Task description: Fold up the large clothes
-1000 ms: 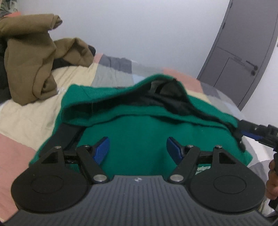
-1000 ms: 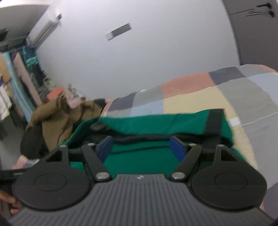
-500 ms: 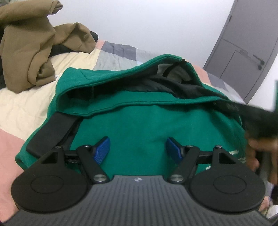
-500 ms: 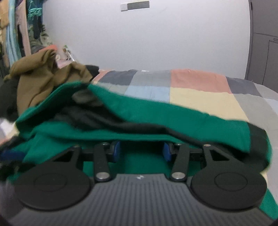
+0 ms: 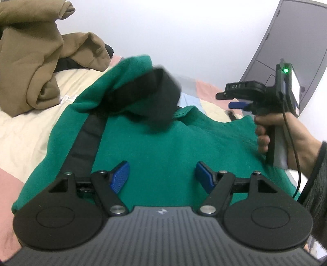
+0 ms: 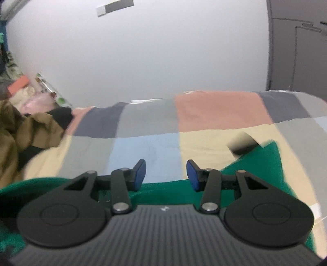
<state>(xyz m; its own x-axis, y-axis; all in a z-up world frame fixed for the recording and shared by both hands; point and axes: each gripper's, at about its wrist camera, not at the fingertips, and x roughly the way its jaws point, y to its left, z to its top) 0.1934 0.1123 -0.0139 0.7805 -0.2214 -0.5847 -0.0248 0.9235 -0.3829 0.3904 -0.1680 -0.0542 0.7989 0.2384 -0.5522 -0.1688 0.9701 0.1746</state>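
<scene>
Green sweatshirt (image 5: 163,147) lies under both tilted-down grippers, left fingers (image 5: 120,176) wide, right fingers (image 6: 140,174) narrower, seemingly empty.

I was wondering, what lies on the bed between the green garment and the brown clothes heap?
In the left wrist view, only a bare cream patch of the quilt separates the green garment from the brown clothes heap.

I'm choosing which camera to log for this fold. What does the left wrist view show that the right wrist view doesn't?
Left wrist only: the right gripper in a hand, its jaws having just been closing with nothing between them, and the sweater's blurred black band, raised. Right wrist only: a grey-and-white wall plate and pink clutter by the wall. Both: the green sweater, the crumpled brown garment, the patchwork bedspread and the grey door.
</scene>
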